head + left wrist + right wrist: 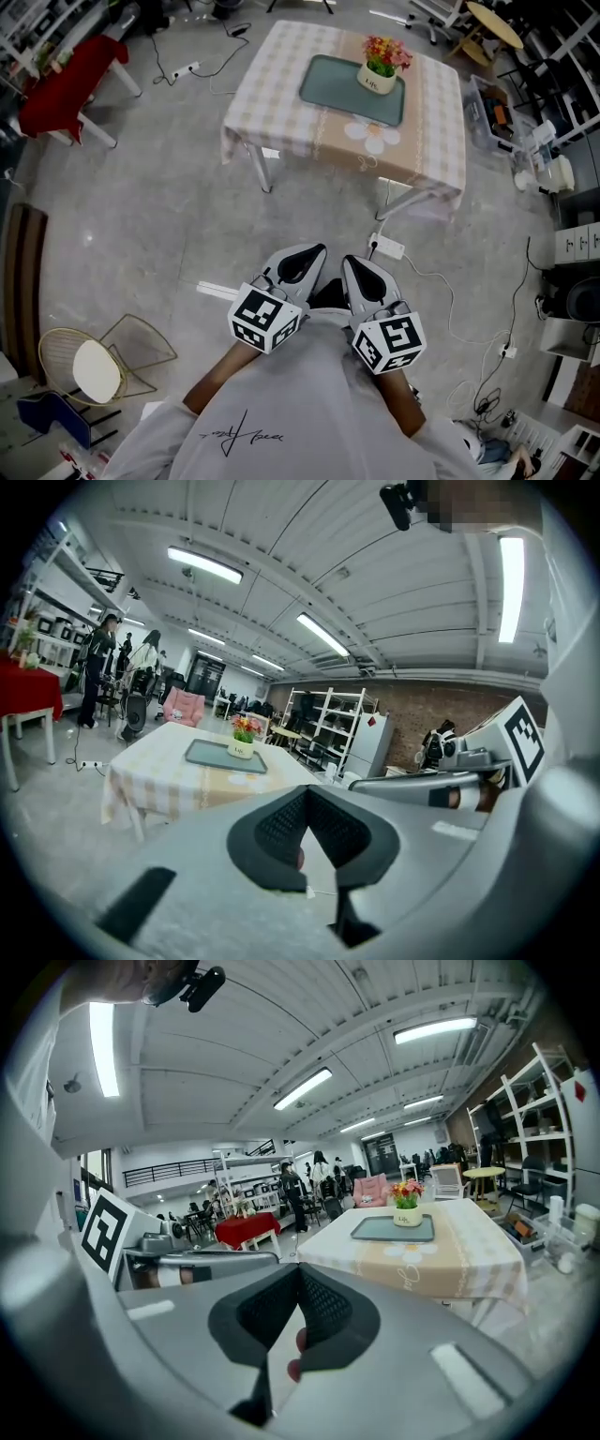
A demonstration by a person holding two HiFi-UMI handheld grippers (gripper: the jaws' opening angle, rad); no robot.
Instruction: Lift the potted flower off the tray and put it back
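Observation:
A potted flower (382,66) in a white pot stands on a grey-green tray (351,90), at the tray's far right, on a checked table (281,103) well ahead of me. The same potted flower (244,738) (407,1205) shows small and far off in both gripper views. My left gripper (302,263) and right gripper (366,277) hang side by side close to my body, over the floor and short of the table. Both are shut with nothing between their jaws.
A power strip (387,247) and cables lie on the floor under the table's near edge. A wire chair (89,361) stands at the lower left, a red-covered table (66,80) at the upper left. Shelves and boxes (567,244) line the right side.

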